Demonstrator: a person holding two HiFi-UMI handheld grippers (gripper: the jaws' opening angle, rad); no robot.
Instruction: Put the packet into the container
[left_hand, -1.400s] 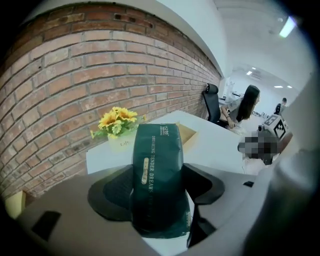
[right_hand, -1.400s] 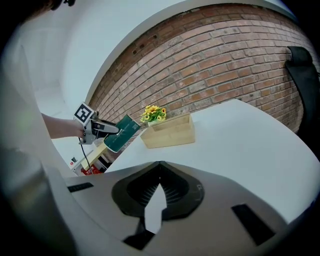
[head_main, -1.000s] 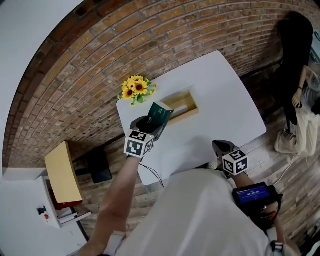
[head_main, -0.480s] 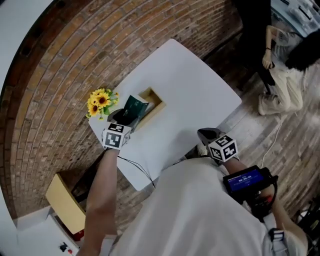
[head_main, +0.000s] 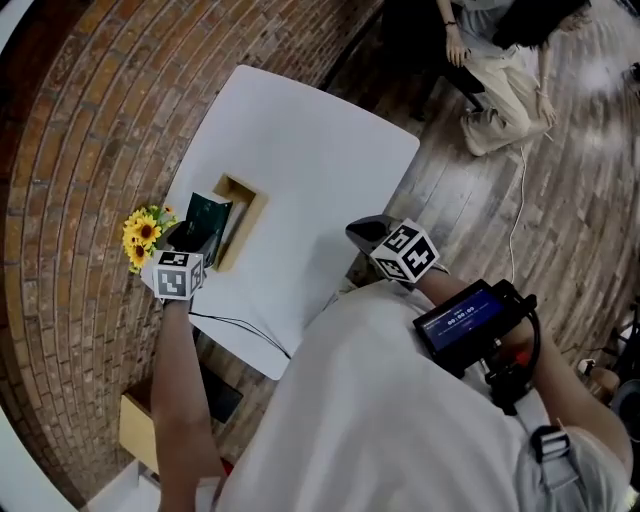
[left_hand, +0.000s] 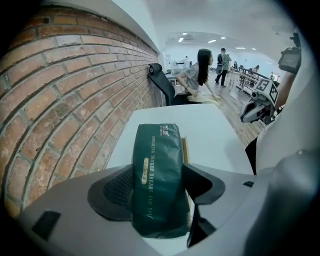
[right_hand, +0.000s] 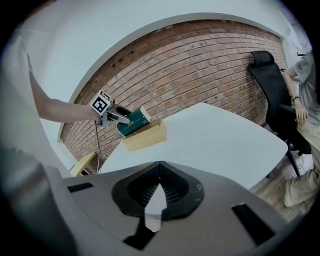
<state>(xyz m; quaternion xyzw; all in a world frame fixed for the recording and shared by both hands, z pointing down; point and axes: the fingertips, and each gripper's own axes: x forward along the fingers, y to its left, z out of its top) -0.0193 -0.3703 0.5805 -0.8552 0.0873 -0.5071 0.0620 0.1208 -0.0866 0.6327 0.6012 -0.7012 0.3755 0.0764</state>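
Two steps looked done, as far as I could judge: the packet (left_hand: 159, 170) was off the bench (head_main: 320, 140) and had reached the container (head_main: 240, 212). The left tongs (head_main: 200, 238) were clamped on the dark green bag's sides, jaws spread wide around it, at the left of the head view beside the sunflowers (head_main: 143, 232). In the right gripper view the packet hung tilted over the wooden container's end, its lower corner at or just inside the rim; I could not tell which. The right tongs (right_hand: 156, 192) were all but closed on nothing. Lowering the packet in and letting go remained.
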